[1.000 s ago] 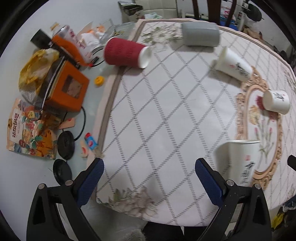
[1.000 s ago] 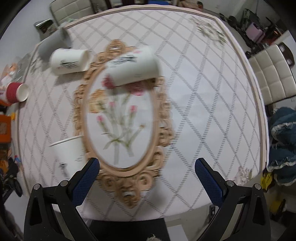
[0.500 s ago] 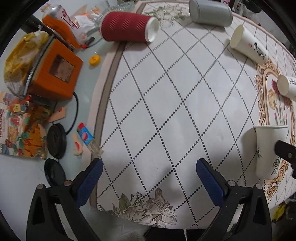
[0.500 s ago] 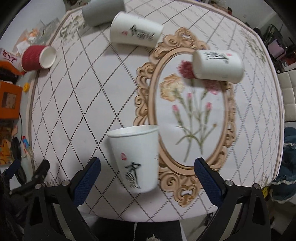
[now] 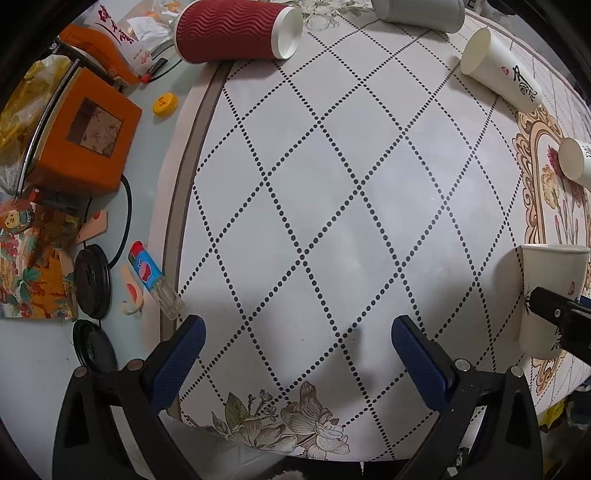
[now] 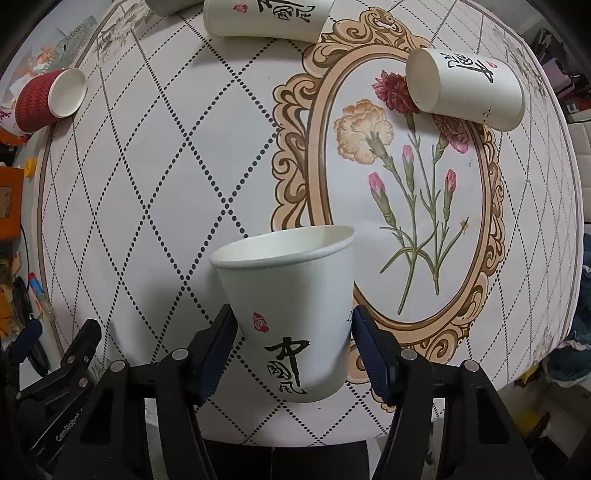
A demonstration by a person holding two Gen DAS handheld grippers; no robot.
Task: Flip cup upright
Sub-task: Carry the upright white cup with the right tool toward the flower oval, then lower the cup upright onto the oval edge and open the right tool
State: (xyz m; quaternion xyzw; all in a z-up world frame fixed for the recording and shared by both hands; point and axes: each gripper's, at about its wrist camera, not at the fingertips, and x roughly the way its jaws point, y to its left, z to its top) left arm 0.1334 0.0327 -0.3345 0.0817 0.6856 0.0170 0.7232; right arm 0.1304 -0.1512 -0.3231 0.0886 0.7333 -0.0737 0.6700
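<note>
A white paper cup with black calligraphy (image 6: pixel 295 314) stands upright on the tablecloth, between my right gripper's (image 6: pixel 293 332) blue pads, which touch its sides. It also shows in the left wrist view (image 5: pixel 550 295) at the right edge. My left gripper (image 5: pixel 295 343) is open and empty over the tablecloth. Several cups lie on their sides: a red ribbed cup (image 5: pixel 236 31), a grey cup (image 5: pixel 417 11), and two white cups (image 6: pixel 266 16) (image 6: pixel 465 86).
The patterned tablecloth (image 5: pixel 332 203) covers the table. Left of it lie an orange box (image 5: pixel 85 133), snack bags (image 5: pixel 26 273), black lids (image 5: pixel 92 280), a small bottle (image 5: pixel 153 280) and a yellow cap (image 5: pixel 164 105). The near table edge is just in front of both grippers.
My right gripper swung left to the upright white cup and closed its pads around it. My left gripper moved forward and lower over the cloth and stayed open.
</note>
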